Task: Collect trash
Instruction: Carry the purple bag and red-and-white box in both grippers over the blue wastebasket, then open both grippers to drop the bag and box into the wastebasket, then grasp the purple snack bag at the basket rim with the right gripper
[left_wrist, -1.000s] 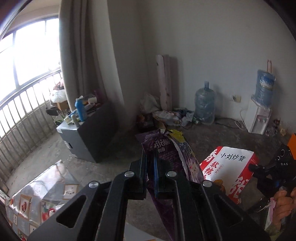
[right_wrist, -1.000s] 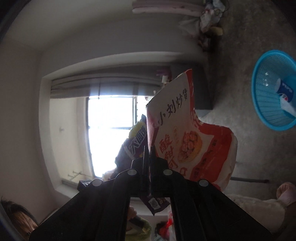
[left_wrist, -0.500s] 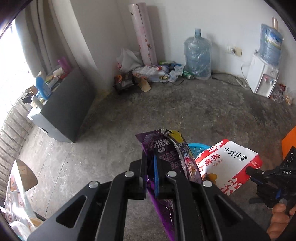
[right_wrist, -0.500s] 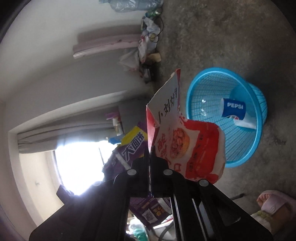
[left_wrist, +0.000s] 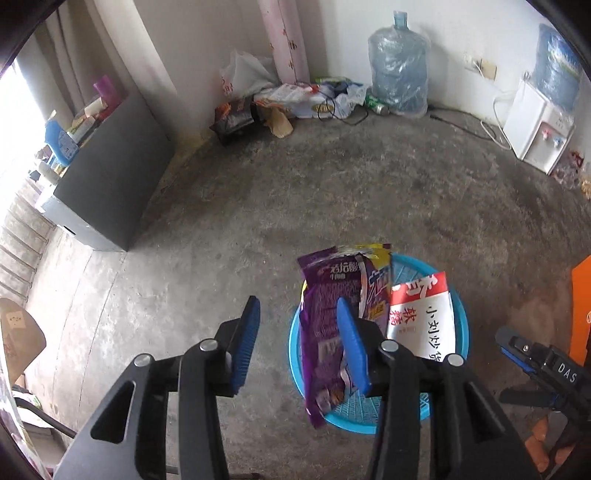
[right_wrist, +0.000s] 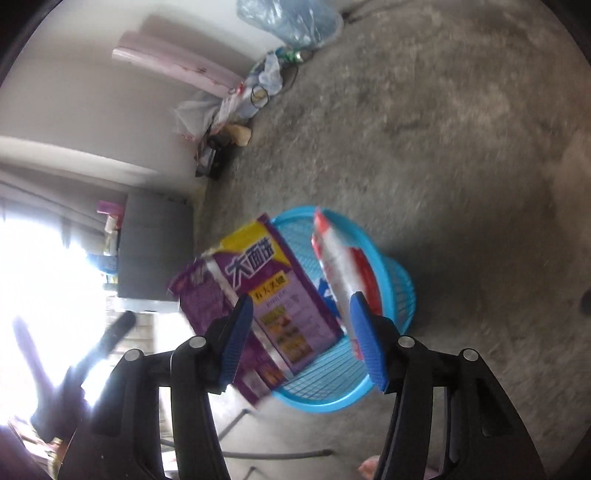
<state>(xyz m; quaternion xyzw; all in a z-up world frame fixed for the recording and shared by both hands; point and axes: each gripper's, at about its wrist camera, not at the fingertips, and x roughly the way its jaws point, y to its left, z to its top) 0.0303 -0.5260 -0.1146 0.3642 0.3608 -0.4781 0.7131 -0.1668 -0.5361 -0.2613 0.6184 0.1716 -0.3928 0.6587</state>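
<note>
A blue plastic basket (left_wrist: 462, 332) (right_wrist: 400, 291) stands on the concrete floor just below both grippers. My left gripper (left_wrist: 297, 301) hangs over the basket's left rim, its jaws opening. A purple snack wrapper (left_wrist: 325, 314) (right_wrist: 258, 273) leans loose against its right finger, dropping into the basket. My right gripper (right_wrist: 301, 297) is also opening above the basket. A red and white snack bag (left_wrist: 421, 321) (right_wrist: 343, 266) stands free beside its right finger, inside the basket. No pad presses on either wrapper. The right wrist view is blurred.
A dark cabinet (left_wrist: 110, 192) with bottles on top stands at the left by the window. Along the far wall are a rolled pink mat (left_wrist: 284, 40), a litter pile (left_wrist: 295, 99), a large water bottle (left_wrist: 399, 74) and a white dispenser (left_wrist: 535, 133). An orange object (left_wrist: 580, 306) is at the right edge.
Both grippers sank toward the blue basket and tipped downward. Each went from shut on its wrapper to open, and the purple wrapper and the red and white bag now drop free.
</note>
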